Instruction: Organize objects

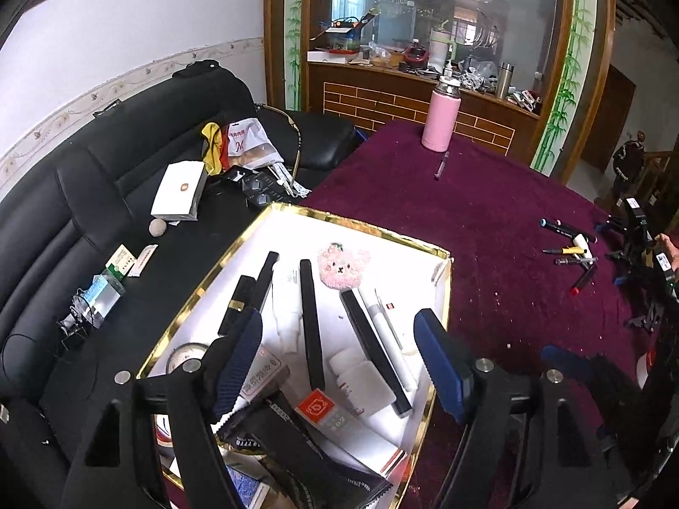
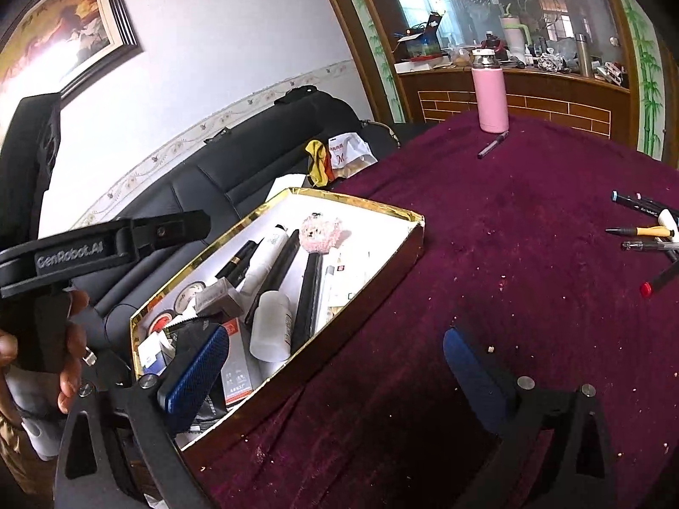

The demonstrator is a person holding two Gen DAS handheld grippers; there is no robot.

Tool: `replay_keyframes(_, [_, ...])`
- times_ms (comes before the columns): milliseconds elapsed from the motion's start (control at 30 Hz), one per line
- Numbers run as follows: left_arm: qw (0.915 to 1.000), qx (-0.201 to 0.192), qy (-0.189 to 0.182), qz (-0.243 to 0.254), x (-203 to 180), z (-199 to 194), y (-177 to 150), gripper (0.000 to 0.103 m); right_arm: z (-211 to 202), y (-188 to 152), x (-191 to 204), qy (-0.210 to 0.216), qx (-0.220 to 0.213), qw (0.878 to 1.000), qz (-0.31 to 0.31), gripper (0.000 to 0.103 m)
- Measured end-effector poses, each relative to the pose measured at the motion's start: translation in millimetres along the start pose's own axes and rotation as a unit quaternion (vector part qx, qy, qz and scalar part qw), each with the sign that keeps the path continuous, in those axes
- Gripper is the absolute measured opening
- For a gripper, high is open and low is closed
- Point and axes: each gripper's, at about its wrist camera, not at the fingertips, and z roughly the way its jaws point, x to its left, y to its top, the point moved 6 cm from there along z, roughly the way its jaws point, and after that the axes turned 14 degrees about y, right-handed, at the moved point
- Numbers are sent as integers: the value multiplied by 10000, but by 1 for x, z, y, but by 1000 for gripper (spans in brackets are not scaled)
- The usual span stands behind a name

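So your gold-rimmed box [image 1: 443, 297] is the anchor here, sitting at the edge of the purple tablecloth [image 1: 488, 212] right by the black sofa [image 1: 85, 178]. Your left gripper [image 1: 339, 364] hangs over the box's near half with its jaws apart and nothing pinched, but its blue pads [image 1: 237, 360] cover a good chunk of what's underneath, so the stuff at the box's near end is a jumble of packets and labels you can't really sort out. What does read clearly inside: the black sticks [image 1: 310, 322], a white pen [image 1: 384, 331], a small white bottle [image 2: 271, 322] and the pink plush [image 1: 343, 269] toward the box's far end. Your right gripper [image 2: 339, 377] is spread wide and holding nothing, one pad over the box's near corner and the other out over bare cloth beside the box. The loose pens and markers [image 1: 570, 250] lie well off to the right of the box, and in the right wrist view some get chopped by the frame edge. A single pen [image 1: 441, 164] and the pink bottle [image 1: 441, 116] sit far beyond the box. The cloth between the box and the markers is open apart from crumbs.
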Motion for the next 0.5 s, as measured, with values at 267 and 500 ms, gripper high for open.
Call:
replay_keyframes(267, [9997,-254,44,-42,18,-7,-16,73,2,-11,11,-223,168,9996,34,103])
replay_keyframes(500, [9966,-605,526,-170,48,-17,-27,74,8,-19,43,-528,289,9978,-268,103])
